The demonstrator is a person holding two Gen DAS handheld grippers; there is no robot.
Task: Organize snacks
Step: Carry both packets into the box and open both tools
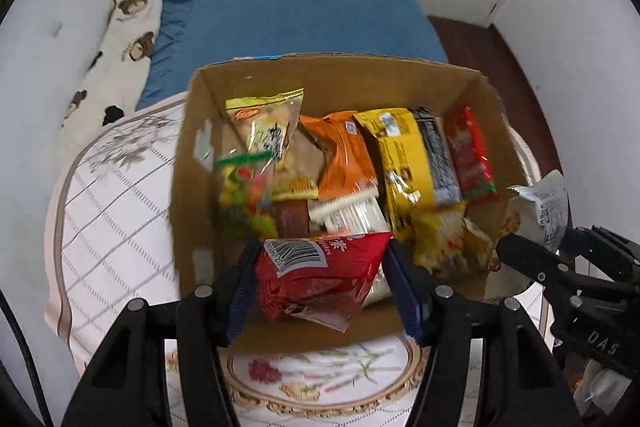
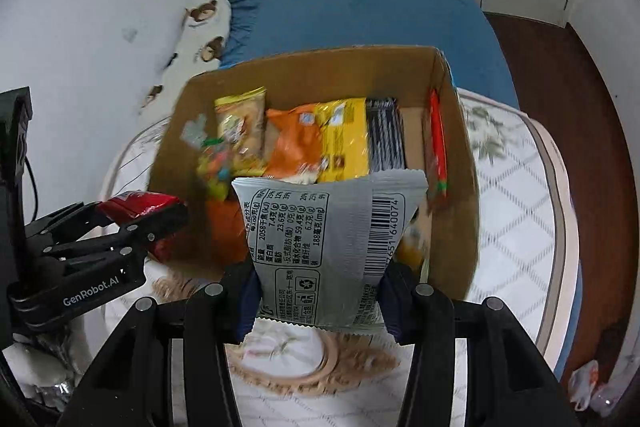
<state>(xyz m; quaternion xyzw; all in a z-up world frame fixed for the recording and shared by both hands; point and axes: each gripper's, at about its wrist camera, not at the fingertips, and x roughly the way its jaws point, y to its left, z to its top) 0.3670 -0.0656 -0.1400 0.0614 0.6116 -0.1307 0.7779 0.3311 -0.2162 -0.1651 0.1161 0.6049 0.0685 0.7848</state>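
Gripping a red snack packet (image 1: 320, 275) between its two blue-padded fingers (image 1: 240, 295), the left tool (image 1: 324, 291) holds it over the near edge of an open cardboard box (image 1: 332, 75). The packet shows a white barcode label at its top left and a crumpled clear seam at the bottom. The right tool (image 2: 320, 291) is clamped on a silver-grey snack packet (image 2: 328, 247), upright, with a nutrition table and barcode facing the camera; it sits just in front of the box's near wall, at the right side. In the left wrist view this same packet appears at the right, beside the box's right wall.

Inside the box, snacks stand packed in a row: a yellow-topped clear bag (image 1: 268, 131) at the left, a bag of coloured candies (image 1: 248, 191) with a green clip in front of it, an orange packet (image 1: 344, 155), a yellow packet (image 1: 404, 159), a dark striped packet (image 1: 436, 155), and a red packet (image 1: 472, 155) against the right wall. A white wrapper (image 1: 348, 215) lies flat near the middle.

The box rests on a white quilted mattress (image 1: 112, 211) with a grid pattern and an embroidered flower oval. Behind it lies a bed with a blue sheet (image 1: 300, 11) and a white bear-print pillow (image 1: 128, 47) along the wall.
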